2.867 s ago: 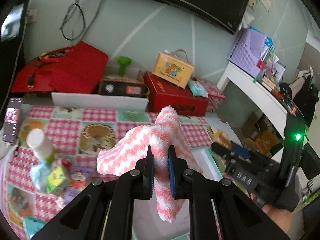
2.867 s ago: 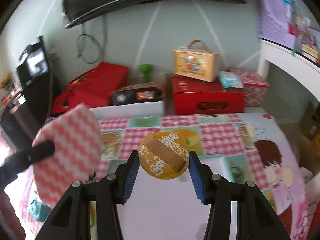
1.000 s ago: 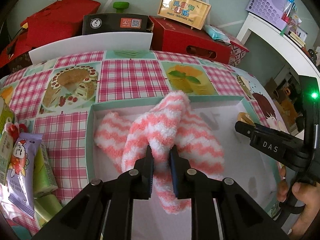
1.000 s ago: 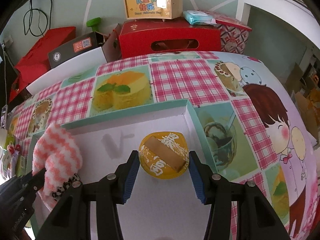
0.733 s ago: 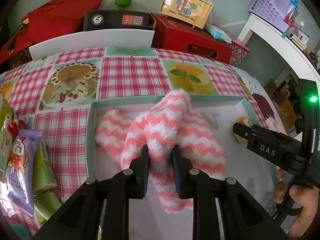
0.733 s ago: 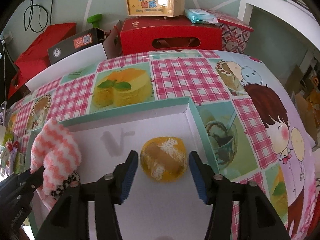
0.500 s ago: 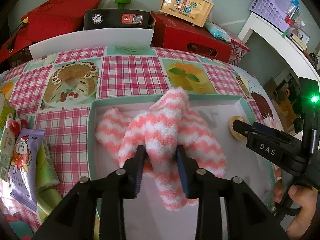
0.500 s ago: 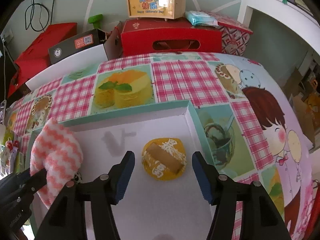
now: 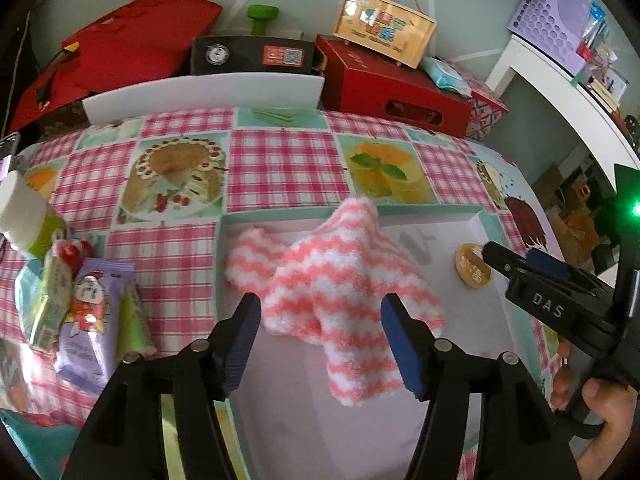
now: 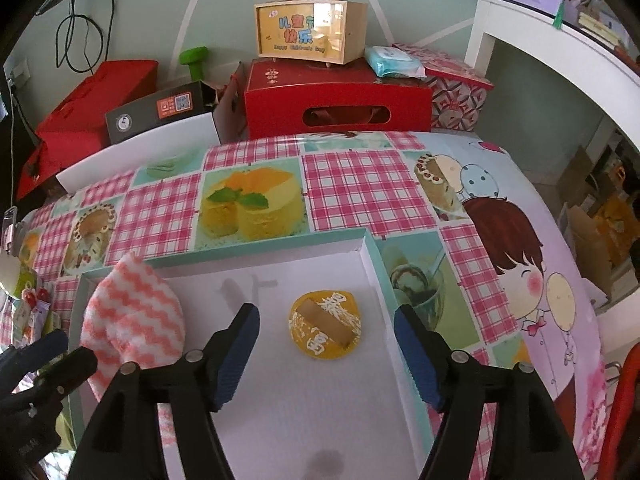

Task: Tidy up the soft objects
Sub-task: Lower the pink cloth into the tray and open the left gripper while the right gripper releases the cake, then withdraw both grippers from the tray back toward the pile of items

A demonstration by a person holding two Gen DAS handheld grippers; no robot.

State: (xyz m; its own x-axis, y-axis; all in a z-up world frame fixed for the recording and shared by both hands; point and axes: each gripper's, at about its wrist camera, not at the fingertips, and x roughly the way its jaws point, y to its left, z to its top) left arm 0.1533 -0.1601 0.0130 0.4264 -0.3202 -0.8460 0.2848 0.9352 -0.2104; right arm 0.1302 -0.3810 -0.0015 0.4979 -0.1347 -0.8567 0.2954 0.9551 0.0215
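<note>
Opening over the box point(image 9: 476, 220), the left gripper point(image 9: 320, 332) has its jaws well apart with the sock point(image 9: 336, 280) lying between them, and the blue pads point(image 9: 400, 344) stand clear of the fabric, gripping nothing. The right gripper point(image 10: 326, 354) is opening too, its jaws wide on either side of the yellow pouch point(image 10: 324, 330) without touching it. Both things rest on the white floor of the box: the pink-and-white sock is crumpled at the left end, one fold leaning up against the far wall, and the round pouch lies flat near the far right corner, well apart from the sock. In the left wrist view the right gripper point(image 9: 532, 268) reaches in from the right, with a hand point(image 9: 600, 404) on its grip. The box sits on a checked tablecloth point(image 10: 360, 184) with cake pictures. To the left of the box, near the table's left edge, lie snack packets point(image 9: 92, 312) and a white-capped bottle point(image 9: 24, 220). Beyond the table's far edge stand a red case point(image 10: 336, 96) and a small carry box point(image 10: 312, 28) on top of it.
</note>
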